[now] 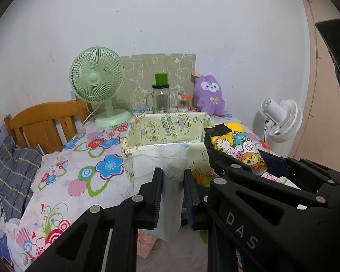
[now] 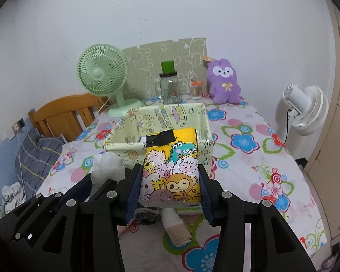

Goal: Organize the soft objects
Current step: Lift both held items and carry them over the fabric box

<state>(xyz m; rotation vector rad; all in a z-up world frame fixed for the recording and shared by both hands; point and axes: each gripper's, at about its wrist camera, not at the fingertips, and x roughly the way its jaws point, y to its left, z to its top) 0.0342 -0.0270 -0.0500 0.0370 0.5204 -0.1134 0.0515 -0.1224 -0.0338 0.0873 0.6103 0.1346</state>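
The white soft pack (image 1: 170, 181) hangs between the pads of the left tongs (image 1: 173, 189), which are pressed together on it, in front of the fabric box (image 1: 165, 124). The yellow cartoon tissue pack (image 2: 171, 170) is pinched by the right tongs (image 2: 170, 181), also just before the box and above the desk. The box is pale yellow, with printed drawings, and it stands open on the desk (image 2: 249, 158). A cloth with big blue, red and pink flowers covers the desk. At the far edge stand a green fan (image 1: 97, 86), a glass jar (image 1: 161, 99) with a green cup on top, a small container of sticks (image 1: 184, 104) and a purple plush toy (image 1: 209, 95). Behind them a patterned board (image 1: 147, 72) leans on the white wall. A white fan (image 2: 306, 108) stands at the right side. At the left a wooden bed frame (image 1: 43, 122) and a grey checked blanket (image 1: 13, 172) are visible.
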